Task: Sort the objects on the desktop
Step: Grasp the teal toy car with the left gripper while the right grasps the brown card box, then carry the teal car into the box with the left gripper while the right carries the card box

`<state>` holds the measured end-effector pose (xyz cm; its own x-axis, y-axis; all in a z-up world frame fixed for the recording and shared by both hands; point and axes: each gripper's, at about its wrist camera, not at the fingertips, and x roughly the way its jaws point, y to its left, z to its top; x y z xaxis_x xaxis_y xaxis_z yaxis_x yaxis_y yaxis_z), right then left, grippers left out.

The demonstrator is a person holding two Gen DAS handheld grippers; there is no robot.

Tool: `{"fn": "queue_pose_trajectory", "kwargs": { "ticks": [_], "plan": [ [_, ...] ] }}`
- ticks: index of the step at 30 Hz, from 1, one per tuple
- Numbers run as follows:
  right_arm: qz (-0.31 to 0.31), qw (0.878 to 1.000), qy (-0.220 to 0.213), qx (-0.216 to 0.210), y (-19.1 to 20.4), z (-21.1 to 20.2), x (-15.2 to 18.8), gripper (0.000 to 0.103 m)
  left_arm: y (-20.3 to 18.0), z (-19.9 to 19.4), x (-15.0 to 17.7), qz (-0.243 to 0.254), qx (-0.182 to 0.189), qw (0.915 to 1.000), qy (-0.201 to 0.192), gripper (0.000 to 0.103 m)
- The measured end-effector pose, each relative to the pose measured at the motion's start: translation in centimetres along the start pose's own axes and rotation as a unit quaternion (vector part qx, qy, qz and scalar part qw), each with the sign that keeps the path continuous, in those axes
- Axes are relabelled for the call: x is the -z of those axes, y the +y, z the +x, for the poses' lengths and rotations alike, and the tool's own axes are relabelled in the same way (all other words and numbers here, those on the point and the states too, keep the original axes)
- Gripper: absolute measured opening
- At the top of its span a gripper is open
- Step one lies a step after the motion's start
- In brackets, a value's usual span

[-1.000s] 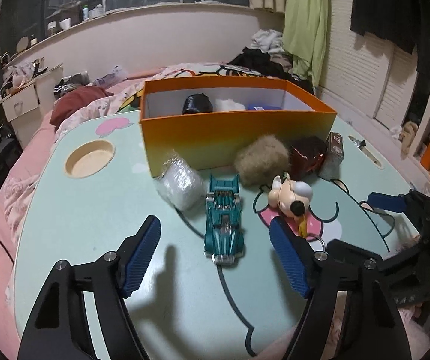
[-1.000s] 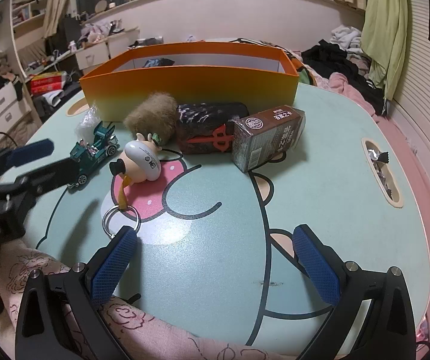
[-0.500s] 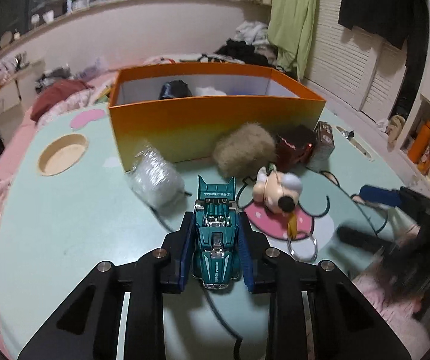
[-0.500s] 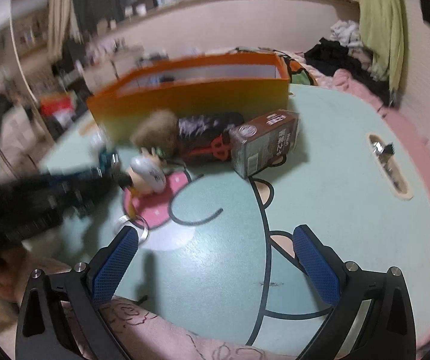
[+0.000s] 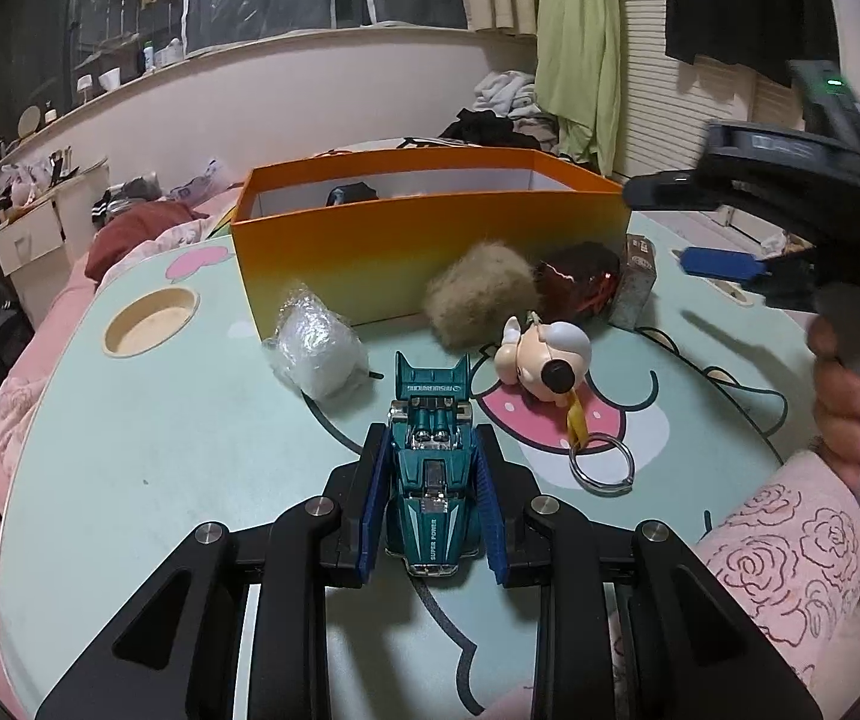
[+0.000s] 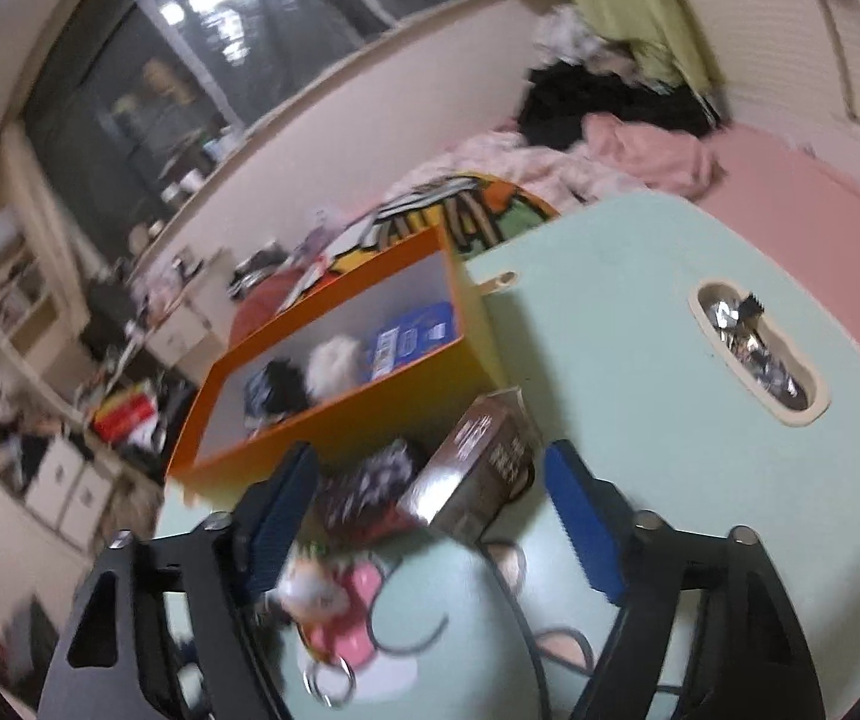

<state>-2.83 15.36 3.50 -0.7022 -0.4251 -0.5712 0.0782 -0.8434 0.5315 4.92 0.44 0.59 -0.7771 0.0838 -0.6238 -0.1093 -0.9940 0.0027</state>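
Mint-green cartoon desk [image 5: 129, 450] | left tongs [image 5: 433, 504] clamp teal toy car [image 5: 433, 480] (for orange cardboard box [image 5: 430, 240]) | right tongs [image 6: 430, 516] closing, empty, over brown carton [image 6: 478, 468]

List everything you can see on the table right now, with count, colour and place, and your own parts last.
Cartoon-printed table: one, mint green, under everything.
Open cardboard box: one, orange, far side of table; dark, white and blue items inside.
Toy race car: one, teal, between the left claw's pads.
Plastic-wrapped bundle: one, white, left of the car.
Fuzzy ball: one, tan, against the box front.
Shiny packet: one, dark red, right of the ball.
Drink carton: one, brown, lying beyond the right claw.
Cow figure keychain: one, cream, with metal ring.
Left claw: shut on the car.
Right claw: open, jaws just closing, gripping nothing.
Hand: one, pink rose-print sleeve.
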Motion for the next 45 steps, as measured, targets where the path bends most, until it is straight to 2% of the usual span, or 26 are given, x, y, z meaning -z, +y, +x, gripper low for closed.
{"fn": "queue_pose_trajectory", "kwargs": {
  "ticks": [1,3,5,7,10,13,15,16,19,21,24,26,31,35,38,40,41,42,43,44,45],
  "plan": [
    [0.009,1.000,0.007,0.008,-0.4,0.5,-0.3,0.070,-0.1,0.0,0.1,0.000,0.000,1.0000,0.000,0.028],
    [0.021,0.999,0.022,0.022,-1.6,0.8,-0.1,0.058,-0.2,0.1,0.1,-0.001,0.001,1.0000,0.000,0.028],
    [0.038,0.999,0.028,0.018,-2.6,0.7,0.1,0.057,-0.3,0.1,0.2,0.000,0.002,1.0000,0.001,0.028],
    [0.030,0.999,0.015,0.031,-3.4,-0.1,0.2,0.057,-0.3,0.1,0.2,0.001,0.001,1.0000,0.001,0.028],
    [-0.004,0.998,0.001,0.058,-3.5,-1.3,0.8,0.057,-0.3,0.2,0.2,0.002,0.000,1.0000,0.001,0.028],
    [-0.059,0.993,0.023,0.096,-3.4,-1.0,1.7,0.055,-0.1,0.2,0.1,0.001,0.000,1.0000,0.002,0.029],
    [-0.132,0.980,0.028,0.146,-2.2,-0.6,2.5,0.050,-0.2,0.2,0.1,0.001,0.001,1.0000,0.002,0.029],
    [-0.152,0.976,0.028,0.154,-1.7,-0.4,2.8,0.046,-0.2,0.2,0.1,0.002,0.001,1.0000,0.002,0.029],
    [-0.185,0.972,0.031,0.144,-0.6,0.0,3.5,0.043,-0.1,0.2,0.1,0.002,0.000,1.0000,0.002,0.029],
    [-0.177,0.976,0.023,0.124,-1.0,-0.5,3.6,0.042,-0.1,0.2,0.1,0.001,0.001,1.0000,0.002,0.029],
    [-0.154,0.985,-0.021,0.080,-1.9,-2.8,3.4,0.042,0.0,-0.5,-0.1,0.001,-0.001,1.0000,-0.009,0.028],
    [-0.161,0.984,-0.047,0.061,-1.6,-4.3,3.5,0.042,0.0,-1.6,-0.7,0.002,-0.003,0.9995,-0.030,0.028],
    [-0.180,0.982,-0.055,0.015,2.0,-4.9,1.9,0.042,0.7,-3.5,-4.8,-0.014,0.018,0.9979,-0.060,0.026],
    [-0.206,0.976,-0.075,-0.001,6.4,-3.6,-1.0,0.043,1.5,-3.4,-9.3,-0.022,0.007,0.9953,-0.094,0.026],
    [-0.207,0.976,-0.062,-0.006,8.7,-1.0,-3.3,0.043,2.5,-1.6,-12.3,-0.041,0.005,0.9952,-0.089,0.026],
    [-0.204,0.977,-0.062,0.009,9.2,1.0,-4.3,0.045,3.6,0.9,-14.1,-0.064,-0.004,0.9955,-0.070,0.027],
    [-0.206,0.977,-0.054,0.020,9.3,2.4,-4.6,0.054,4.0,2.2,-14.4,-0.070,-0.006,0.9959,-0.057,0.030],
    [-0.211,0.976,-0.033,0.039,9.2,3.7,-4.8,0.068,4.5,3.8,-14.7,-0.072,-0.009,0.9969,-0.030,0.039],
    [-0.213,0.975,-0.013,0.068,8.9,4.9,-4.8,0.072,4.9,5.0,-14.7,-0.072,-0.018,0.9972,-0.009,0.039],
    [-0.212,0.974,0.005,0.077,8.4,5.6,-4.4,0.074,5.0,5.3,-14.5,-0.072,-0.020,0.9972,-0.003,0.039],
    [-0.207,0.976,0.007,0.067,7.7,5.4,-3.8,0.074,5.2,5.1,-14.0,-0.076,-0.015,0.9969,-0.008,0.040]
  ]
}}
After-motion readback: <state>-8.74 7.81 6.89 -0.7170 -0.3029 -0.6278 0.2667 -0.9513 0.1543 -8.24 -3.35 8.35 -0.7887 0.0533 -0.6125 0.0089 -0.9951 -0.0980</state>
